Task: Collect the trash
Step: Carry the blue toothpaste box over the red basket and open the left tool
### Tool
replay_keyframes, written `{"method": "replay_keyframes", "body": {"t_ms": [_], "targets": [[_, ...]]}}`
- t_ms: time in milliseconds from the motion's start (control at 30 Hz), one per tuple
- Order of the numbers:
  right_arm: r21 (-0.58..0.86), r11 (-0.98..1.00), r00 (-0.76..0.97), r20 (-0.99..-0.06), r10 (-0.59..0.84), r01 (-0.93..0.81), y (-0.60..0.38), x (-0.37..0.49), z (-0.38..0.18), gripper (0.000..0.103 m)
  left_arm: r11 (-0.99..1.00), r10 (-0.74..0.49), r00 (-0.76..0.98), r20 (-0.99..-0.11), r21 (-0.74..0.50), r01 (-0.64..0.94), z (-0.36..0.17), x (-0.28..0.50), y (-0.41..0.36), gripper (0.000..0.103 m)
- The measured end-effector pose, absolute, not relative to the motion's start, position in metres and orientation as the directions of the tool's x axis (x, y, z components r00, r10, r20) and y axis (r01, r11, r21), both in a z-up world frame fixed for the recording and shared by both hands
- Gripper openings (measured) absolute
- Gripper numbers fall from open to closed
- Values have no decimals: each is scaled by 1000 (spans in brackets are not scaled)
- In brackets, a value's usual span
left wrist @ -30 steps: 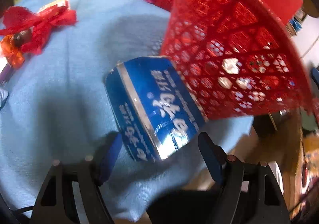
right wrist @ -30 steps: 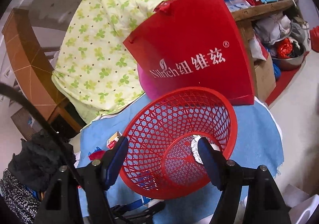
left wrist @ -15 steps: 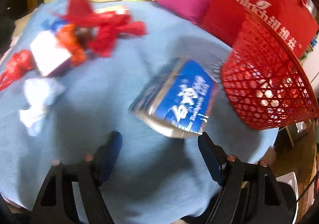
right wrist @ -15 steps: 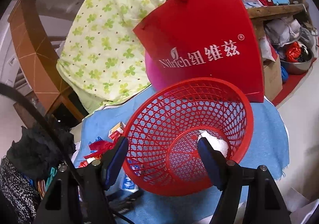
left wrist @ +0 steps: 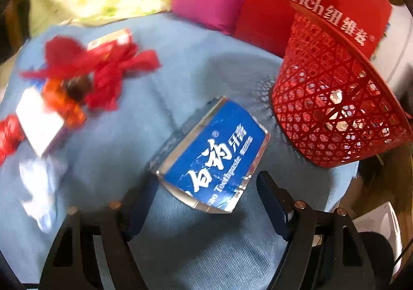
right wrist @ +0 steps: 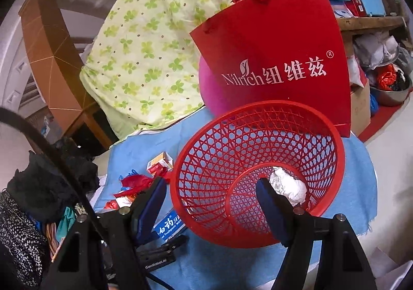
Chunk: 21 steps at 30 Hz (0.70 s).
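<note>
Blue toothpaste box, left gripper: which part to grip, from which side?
Grip the near torn end of the blue toothpaste box, closing across its two long silver edges. Come straight forward and low: that end already lies between the open left gripper fingers, its length running away toward the red basket.

One red basket (left wrist: 335, 109), one blue toothpaste box (left wrist: 214, 155), one red paper bag (right wrist: 278, 57), one white paper wad (right wrist: 286, 185).

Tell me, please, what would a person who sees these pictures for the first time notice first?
The red mesh basket on the blue cloth, with a white crumpled wad inside it, stands out most. Next comes the blue toothpaste box, lying beside the basket, just ahead of the open left gripper. Behind the basket stands a large red paper bag with white lettering.
</note>
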State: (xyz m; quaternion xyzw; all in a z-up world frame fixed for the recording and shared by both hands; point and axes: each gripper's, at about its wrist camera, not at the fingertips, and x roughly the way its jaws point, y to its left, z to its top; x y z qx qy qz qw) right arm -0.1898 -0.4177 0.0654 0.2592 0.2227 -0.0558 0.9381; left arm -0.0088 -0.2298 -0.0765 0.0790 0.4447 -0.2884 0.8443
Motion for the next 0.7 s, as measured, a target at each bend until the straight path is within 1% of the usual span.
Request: {"method": "replay_keyframes", "body": {"t_ms": [33, 67, 100, 133, 233, 267, 400, 500, 567, 600, 667, 700], "targets": [[459, 861, 894, -448, 8, 222, -417, -190, 65, 76, 810, -425, 428, -798, -124, 573, -76, -6, -231, 51], [453, 862, 892, -452, 4, 226, -417, -190, 64, 76, 797, -429, 403, -808, -128, 591, -76, -2, -233, 39], [449, 864, 890, -455, 0, 230, -417, -190, 64, 76, 791, -428, 388, -816, -131, 597, -77, 1, -234, 24], [446, 864, 889, -457, -5, 234, -417, -190, 63, 76, 788, -430, 380, -819, -135, 601, -75, 2, -230, 15], [449, 860, 892, -452, -14, 241, -418, -192, 62, 73, 777, -454, 377, -807, -152, 611, -71, 3, -224, 11], [449, 861, 896, -444, -19, 240, -418, -194, 63, 70, 770, -473, 378, -796, -165, 617, -67, 2, -221, 9], [424, 873, 905, -422, -45, 241, -416, -201, 70, 70, 773, -479, 400, -782, -159, 615, -51, -10, -207, 6], [426, 872, 913, -404, -58, 243, -417, -208, 75, 70, 763, -523, 433, -734, -176, 623, -23, -18, -201, 6], [422, 873, 918, -391, -70, 246, -419, -215, 79, 70, 750, -558, 459, -691, -184, 635, 4, -23, -196, 6], [418, 874, 920, -384, -79, 250, -420, -219, 81, 70, 745, -568, 473, -674, -176, 644, 14, -25, -198, 6], [421, 871, 926, -367, -92, 254, -424, -226, 85, 70, 739, -560, 516, -648, -110, 665, 29, -30, -201, 6], [425, 868, 927, -363, -96, 256, -427, -229, 86, 70, 739, -548, 523, -653, -84, 669, 29, -28, -206, 6]]}}
